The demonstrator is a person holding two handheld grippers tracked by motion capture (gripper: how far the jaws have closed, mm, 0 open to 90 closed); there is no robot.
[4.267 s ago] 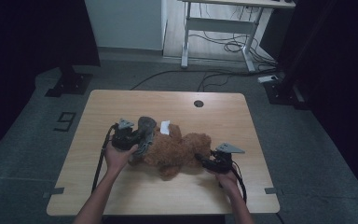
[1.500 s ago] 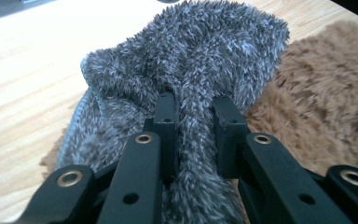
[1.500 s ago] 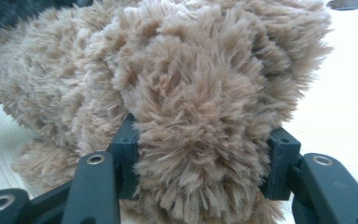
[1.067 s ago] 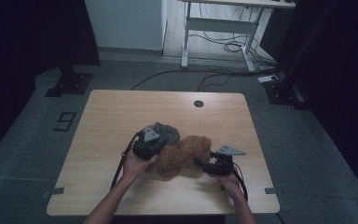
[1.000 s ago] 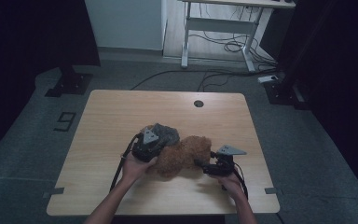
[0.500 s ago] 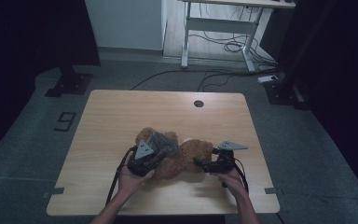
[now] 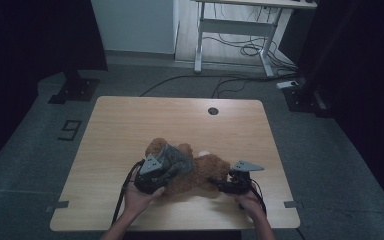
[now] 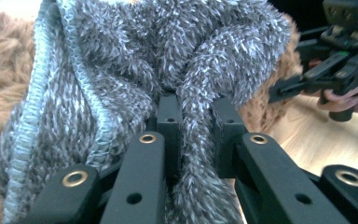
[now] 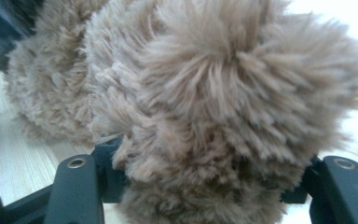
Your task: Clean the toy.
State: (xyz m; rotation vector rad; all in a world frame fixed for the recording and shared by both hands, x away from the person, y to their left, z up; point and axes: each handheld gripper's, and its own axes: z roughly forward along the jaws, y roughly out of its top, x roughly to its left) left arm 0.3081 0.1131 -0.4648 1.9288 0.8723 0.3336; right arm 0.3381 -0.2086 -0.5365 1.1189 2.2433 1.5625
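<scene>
High view shows your left hand-held gripper pinching the grey knit garment over the teddy bear near the surface's front edge. Your right hand-held gripper, its jaws just closing, straddles a plush limb. Pull unevenly and the fuzzy fold could slip free.

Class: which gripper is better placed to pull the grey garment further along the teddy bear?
Left. The left gripper is shut on the grey garment, while the right gripper has the teddy bear between its jaws.
</scene>
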